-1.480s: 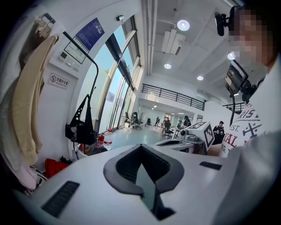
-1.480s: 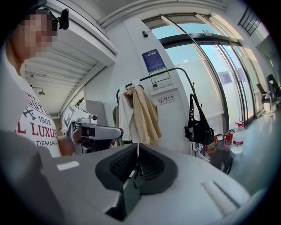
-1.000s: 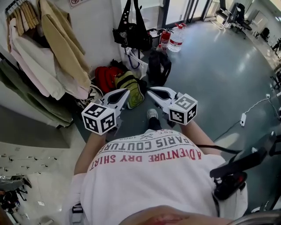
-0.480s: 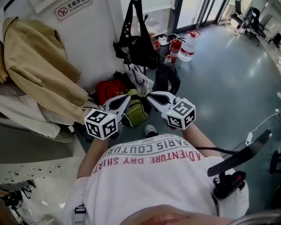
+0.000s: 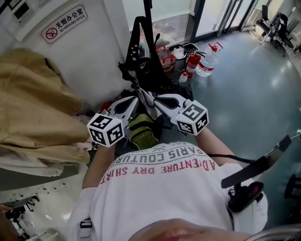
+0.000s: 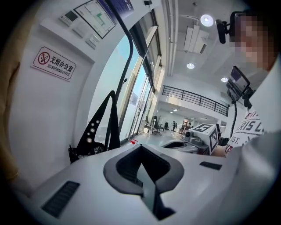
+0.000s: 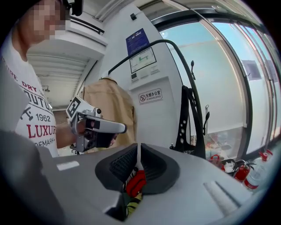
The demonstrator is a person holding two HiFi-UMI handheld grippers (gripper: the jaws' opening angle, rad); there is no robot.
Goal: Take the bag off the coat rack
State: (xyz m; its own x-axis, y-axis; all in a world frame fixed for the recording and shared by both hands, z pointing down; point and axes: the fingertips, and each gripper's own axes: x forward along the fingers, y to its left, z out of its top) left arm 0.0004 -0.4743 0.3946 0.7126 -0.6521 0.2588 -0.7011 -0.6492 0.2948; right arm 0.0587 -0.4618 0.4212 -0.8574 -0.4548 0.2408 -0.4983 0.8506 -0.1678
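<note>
Bag [image 5: 145, 61], black with long straps, hangs from the coat rack [image 5: 147, 5] against the white wall, and its straps run up along the rack's dark pole. I see both tools just short of it in the head view. The left hand-held gripper [image 5: 134, 99] is under the bag's left side and the right hand-held gripper [image 5: 158, 99] under its right. Their tips are near the bag's lower edge, but I cannot tell whether either touches it. In the left gripper view the jaws sit pressed together with nothing between them, and the bag hangs ahead to the left. In the right gripper view the jaws are likewise closed on nothing, with the bag ahead to the right. Below the bag, on the floor [image 5: 249, 94] by the wall, lies a yellow-green backpack [image 5: 143, 132]. A red fire extinguisher [image 5: 194, 61] and a water bottle [image 5: 209, 60] stand further right, near the glass. A tan jacket [image 5: 37, 108] hangs to the left, below a no-smoking sign [image 5: 63, 23].
</note>
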